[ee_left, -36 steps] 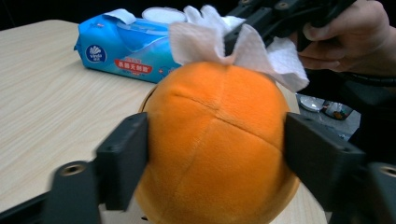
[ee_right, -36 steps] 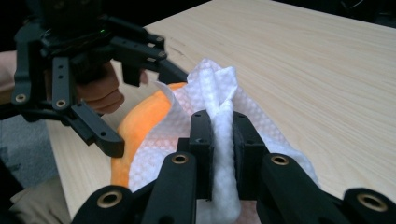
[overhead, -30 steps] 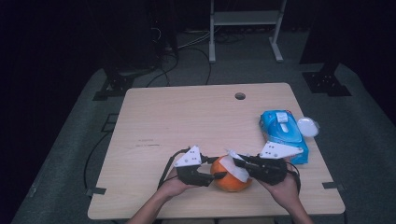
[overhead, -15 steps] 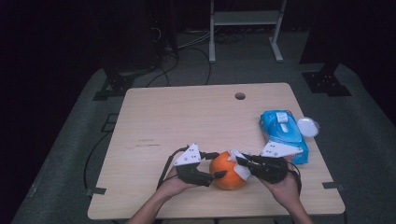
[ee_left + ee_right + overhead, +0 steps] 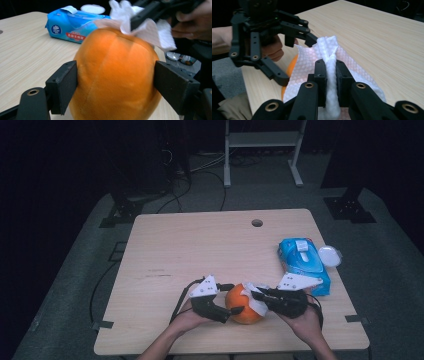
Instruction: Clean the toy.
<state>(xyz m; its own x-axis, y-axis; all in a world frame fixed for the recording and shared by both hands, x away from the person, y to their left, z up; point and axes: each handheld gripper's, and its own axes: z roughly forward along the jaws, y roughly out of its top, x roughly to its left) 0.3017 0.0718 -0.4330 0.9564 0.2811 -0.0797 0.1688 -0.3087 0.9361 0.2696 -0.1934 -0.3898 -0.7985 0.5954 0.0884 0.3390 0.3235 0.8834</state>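
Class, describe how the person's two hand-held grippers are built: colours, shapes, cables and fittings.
The left gripper and right gripper are both black, each topped by a grey three-cornered plate. A black cable trails from each. In the gripper views the jaws are flat black rectangular blocks on linked black bars, with brass-coloured rings at the pivots. The forearms entering from below are bare, with no sleeves visible.

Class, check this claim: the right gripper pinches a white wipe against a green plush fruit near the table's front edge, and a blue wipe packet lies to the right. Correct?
Not quite. The round plush fruit is orange, not green, as the left gripper view shows. The rest holds: the right gripper pinches the white textured wipe against it, and the blue plastic wipe packet lies to the right.
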